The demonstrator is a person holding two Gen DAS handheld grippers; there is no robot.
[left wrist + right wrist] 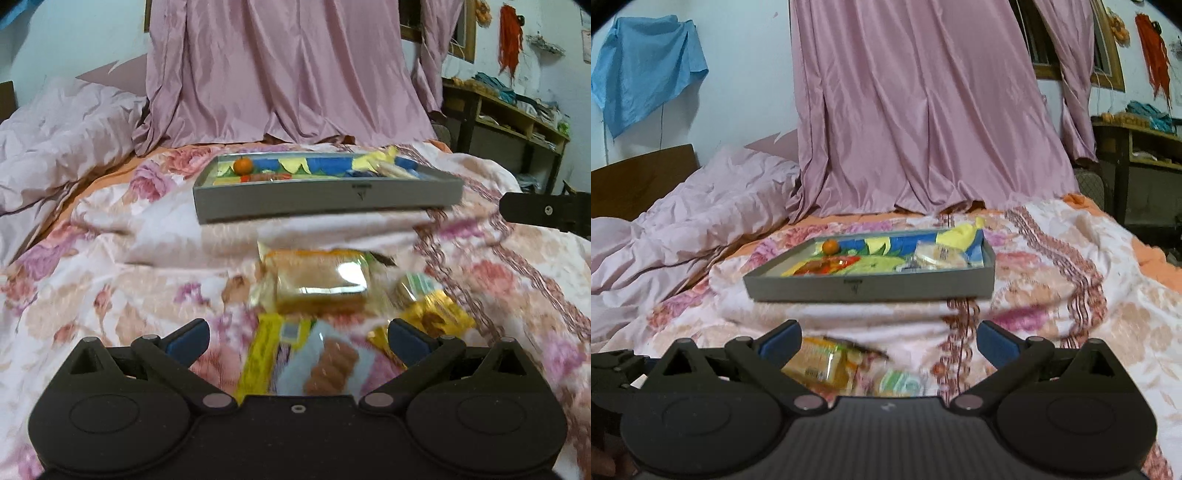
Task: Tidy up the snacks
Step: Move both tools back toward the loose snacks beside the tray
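We are partway through sorting the snacks, judging by how they are lying. The grey tray (325, 201) is sitting on the flowered bedspread (110, 229) and is already holding some things: an orange (242, 165) at its far left corner, a red packet (827, 265) just in front of the orange, and a pale wrapped snack (940, 254) toward its right end. Much is still waiting outside the tray. On the near side of the tray are lying a clear-wrapped cake (319, 282), a yellow packet (260, 354), a pale blue biscuit packet (328, 363), a gold wrapper (434, 314) and a small green-and-white packet (415, 286). We are holding the left tongs (297, 338) wide open and empty above that pile. The right tongs (888, 341) are also gaping wide, holding nothing, nearer the tray's front wall. So we are judging most of the work as still ahead.
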